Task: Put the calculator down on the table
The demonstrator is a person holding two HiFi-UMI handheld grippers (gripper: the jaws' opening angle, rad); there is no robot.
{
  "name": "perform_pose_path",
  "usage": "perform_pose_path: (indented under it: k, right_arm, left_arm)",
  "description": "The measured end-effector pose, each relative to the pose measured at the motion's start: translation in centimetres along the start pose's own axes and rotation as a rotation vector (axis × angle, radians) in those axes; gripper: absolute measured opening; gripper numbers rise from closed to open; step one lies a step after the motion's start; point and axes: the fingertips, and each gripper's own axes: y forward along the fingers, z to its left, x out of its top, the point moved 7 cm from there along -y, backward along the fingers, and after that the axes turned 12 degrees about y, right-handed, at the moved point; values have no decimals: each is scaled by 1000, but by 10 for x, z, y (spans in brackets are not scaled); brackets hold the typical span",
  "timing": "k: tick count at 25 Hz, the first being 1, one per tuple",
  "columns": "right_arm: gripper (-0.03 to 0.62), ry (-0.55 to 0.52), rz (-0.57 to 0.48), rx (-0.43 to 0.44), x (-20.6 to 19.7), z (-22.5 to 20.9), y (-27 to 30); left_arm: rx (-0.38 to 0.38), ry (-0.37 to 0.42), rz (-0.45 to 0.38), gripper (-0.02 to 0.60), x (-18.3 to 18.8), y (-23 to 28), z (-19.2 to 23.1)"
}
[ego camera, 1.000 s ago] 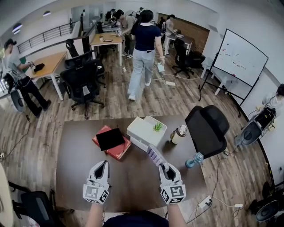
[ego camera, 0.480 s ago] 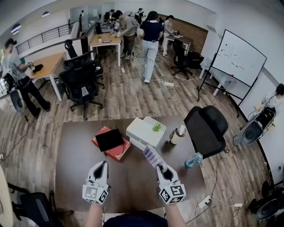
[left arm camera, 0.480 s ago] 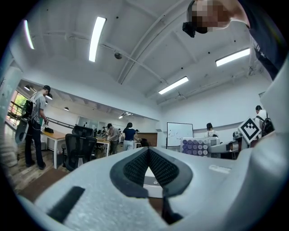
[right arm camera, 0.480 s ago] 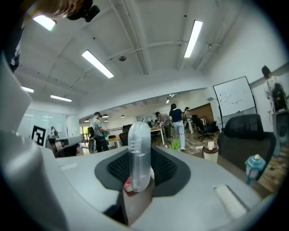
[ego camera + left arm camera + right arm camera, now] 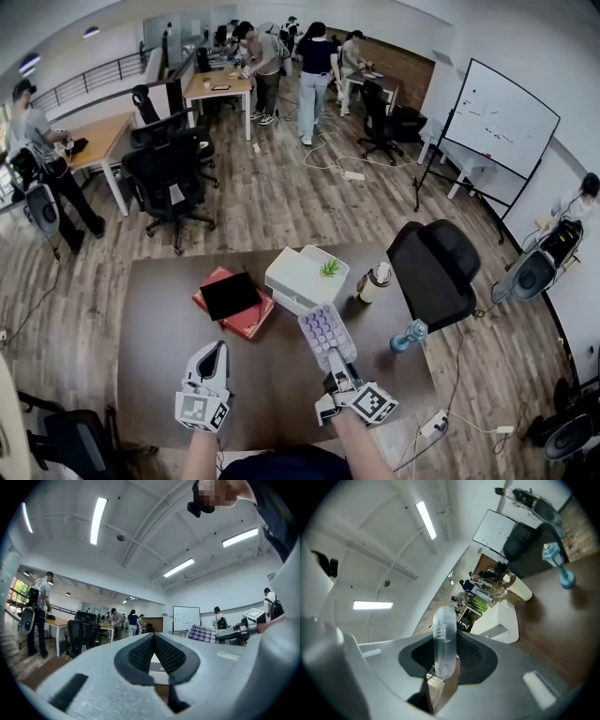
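Well, my right hand-held gripper [image 5: 335, 364] is clenched on the near short end of the calculator [image 5: 326, 330], with the thin slab pinched between the pads. The calculator sticks out toward 12 o'clock, keys up, over the plain brown bench [image 5: 159, 319]. I cannot tell whether it touches the top.

I judge it light and stiff, a flat plastic body with a smooth, half-clear rim that could slip. A hold on the end below the keys seems right. The keys are round, pale lilac, in neat rows.

At 9 o'clock my left hand-held gripper [image 5: 214, 354] is closed on nothing. Farther out are a white box [image 5: 300, 277] with rounded corners at 11 o'clock, a cup [image 5: 375, 283] at 1 o'clock and a blue bottle [image 5: 409, 336] at 2 o'clock.
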Motion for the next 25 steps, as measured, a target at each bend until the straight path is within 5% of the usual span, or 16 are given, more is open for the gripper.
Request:
perform_pose_path:
  k: [11,25]
  right_arm:
    - [117,542,-98,19,-20,-47,-4]
    - [117,534,-60,-36,-39,-66,3]
  left_arm:
    - [8,-14,-9,-3,0,1,0]
    - [10,-42,-11,-3,-1,1,0]
